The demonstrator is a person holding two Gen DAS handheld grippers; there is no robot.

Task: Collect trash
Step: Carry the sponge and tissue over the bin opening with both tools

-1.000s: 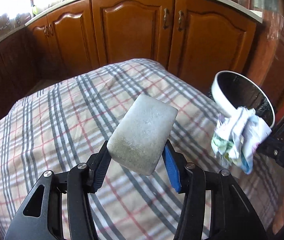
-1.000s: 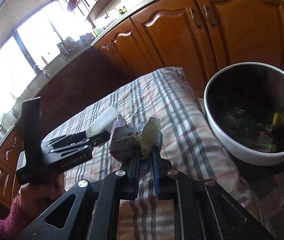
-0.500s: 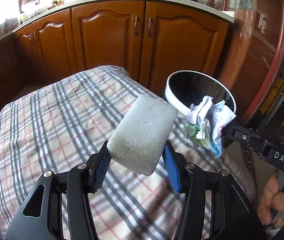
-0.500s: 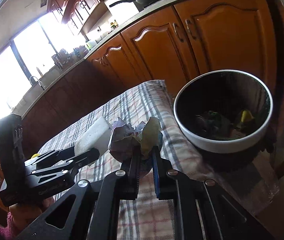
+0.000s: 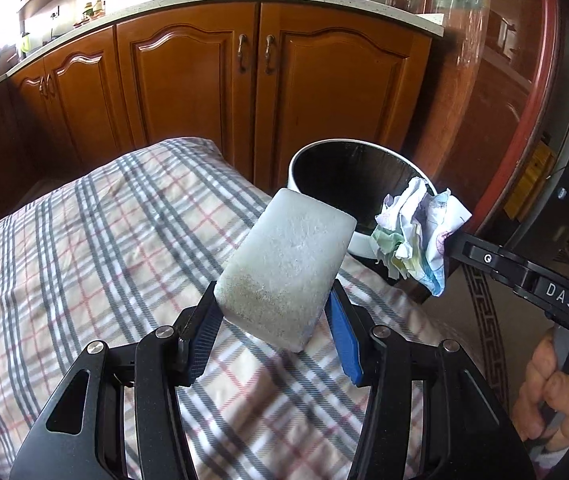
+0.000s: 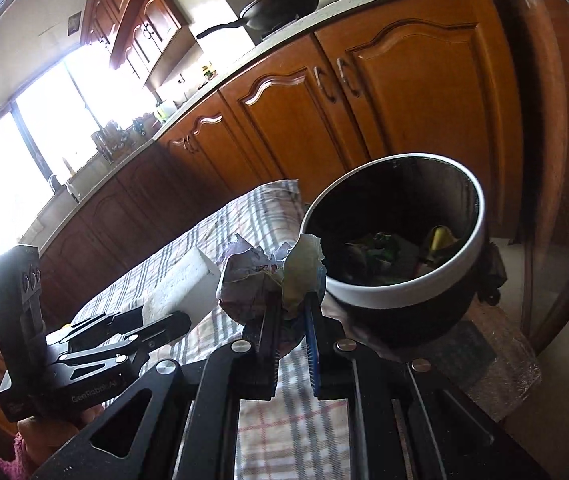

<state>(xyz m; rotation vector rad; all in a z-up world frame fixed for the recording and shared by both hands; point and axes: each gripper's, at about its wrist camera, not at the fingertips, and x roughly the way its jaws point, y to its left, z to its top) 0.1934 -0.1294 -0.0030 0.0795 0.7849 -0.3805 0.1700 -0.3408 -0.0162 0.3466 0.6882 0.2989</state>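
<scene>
My left gripper (image 5: 270, 320) is shut on a grey-white sponge block (image 5: 286, 268), held above the checked tablecloth (image 5: 96, 264); the sponge block also shows in the right wrist view (image 6: 182, 288). My right gripper (image 6: 290, 312) is shut on a crumpled paper ball (image 6: 272, 276), which also shows in the left wrist view (image 5: 416, 236), just short of the bin's near rim. The round bin (image 6: 396, 292) with a white rim and black inside stands past the table's end and holds several pieces of trash. It also shows in the left wrist view (image 5: 348, 176).
Wooden kitchen cabinets (image 5: 212, 80) run behind the table and bin. A pan (image 6: 280, 2) sits on the counter above them. A dark red curved frame (image 5: 524, 92) stands to the right of the bin. A patterned rug (image 5: 484, 320) lies on the floor below.
Both grippers have moved toward the bin with their loads. The bin has grown larger and come nearer the centre in both views. The paper ball now hangs close to the bin's rim.
</scene>
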